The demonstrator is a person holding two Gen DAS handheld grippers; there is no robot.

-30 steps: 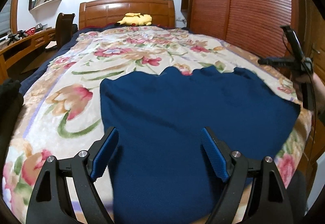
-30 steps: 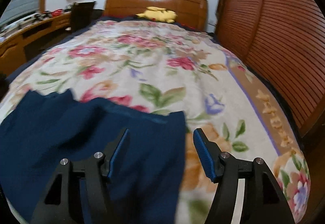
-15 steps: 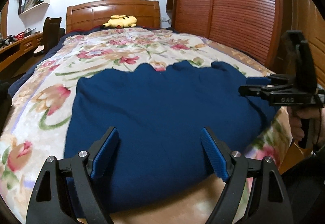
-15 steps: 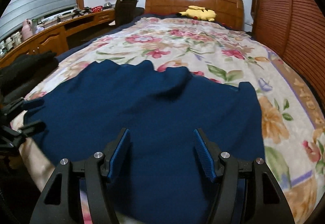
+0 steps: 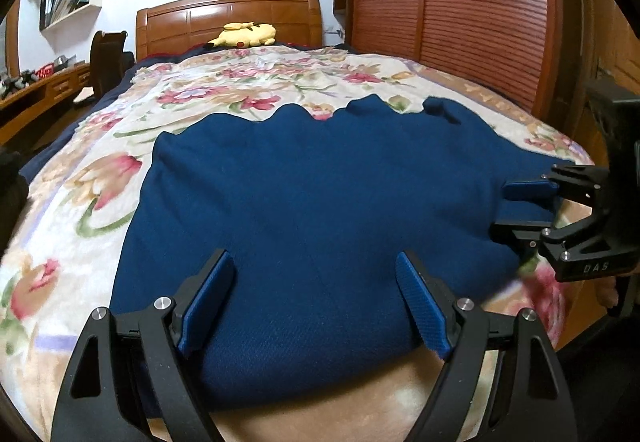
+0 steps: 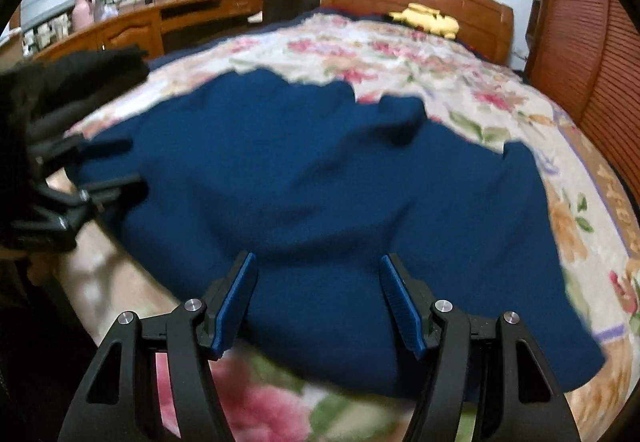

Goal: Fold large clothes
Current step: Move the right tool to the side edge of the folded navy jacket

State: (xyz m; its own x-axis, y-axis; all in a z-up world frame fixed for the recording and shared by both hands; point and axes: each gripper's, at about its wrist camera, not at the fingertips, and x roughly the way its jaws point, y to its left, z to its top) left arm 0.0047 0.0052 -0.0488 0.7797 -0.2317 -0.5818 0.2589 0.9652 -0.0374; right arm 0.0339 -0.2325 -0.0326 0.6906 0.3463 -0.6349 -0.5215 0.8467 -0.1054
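The left hand-held gripper [image 5: 316, 298] hangs over the near edge of the large dark blue knitted garment [image 5: 320, 201], its blue-padded jaws spread wide with nothing clasped between them; the pads sit above the cloth and do not pinch it. The right hand-held gripper [image 6: 318, 300] is likewise released, its two blue pads apart over the garment's near hem, no fabric caught between them. In the left wrist view the right hand-held gripper [image 5: 532, 209] shows at the garment's right edge, turned on its side so one jaw stands above the other, with the blue cloth behind the gap; whether it touches the cloth cannot be told. In the right wrist view the left hand-held gripper [image 6: 108, 165] appears blurred at the garment's left edge.

The garment lies spread flat on the cream blanket with pink and red flowers [image 5: 224, 81] that covers the bed, at the foot end nearest the cameras. Its far edge is wavy and uneven, and its near edge reaches the foot of the bed. A yellow plush toy [image 5: 246, 35] rests at the brown wooden headboard [image 5: 228, 17], well apart from the garment. Reddish-brown slatted wardrobe doors [image 5: 460, 9] stand along the right side of the bed, and a wooden desk [image 6: 132, 25] runs along the left.
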